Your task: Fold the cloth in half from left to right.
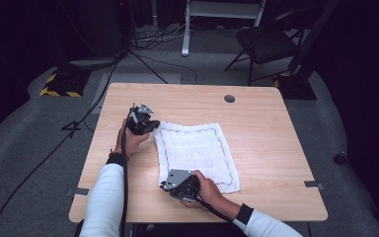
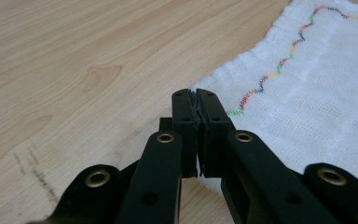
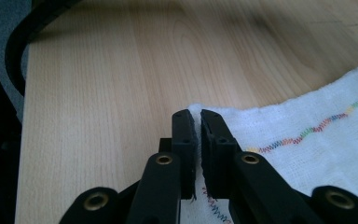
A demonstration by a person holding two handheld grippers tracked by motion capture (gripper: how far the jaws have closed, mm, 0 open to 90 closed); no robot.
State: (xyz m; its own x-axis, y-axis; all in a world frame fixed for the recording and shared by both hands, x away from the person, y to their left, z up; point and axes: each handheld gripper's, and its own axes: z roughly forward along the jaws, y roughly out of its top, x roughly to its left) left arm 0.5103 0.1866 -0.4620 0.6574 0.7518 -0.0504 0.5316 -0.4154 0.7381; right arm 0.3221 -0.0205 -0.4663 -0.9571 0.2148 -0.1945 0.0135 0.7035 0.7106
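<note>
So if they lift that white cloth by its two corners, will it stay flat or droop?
Probably droop: the cloth looks like thin, loosely woven gauze lying limp on the table. It seems light, and its fabric bunches between the jaws of the left gripper and the right gripper, so slipping seems unlikely.

- The cloth [image 1: 197, 150] is white with a fine woven grid texture
- Its border stitching [image 2: 279, 70] runs in a wavy zigzag line of many colours: red, blue, yellow, green
- The table [image 1: 266, 128] is light wood with a darker streaked grain
- The left gripper [image 2: 195, 100] and the right gripper [image 3: 195, 116] are black, with brass-coloured rivets
</note>
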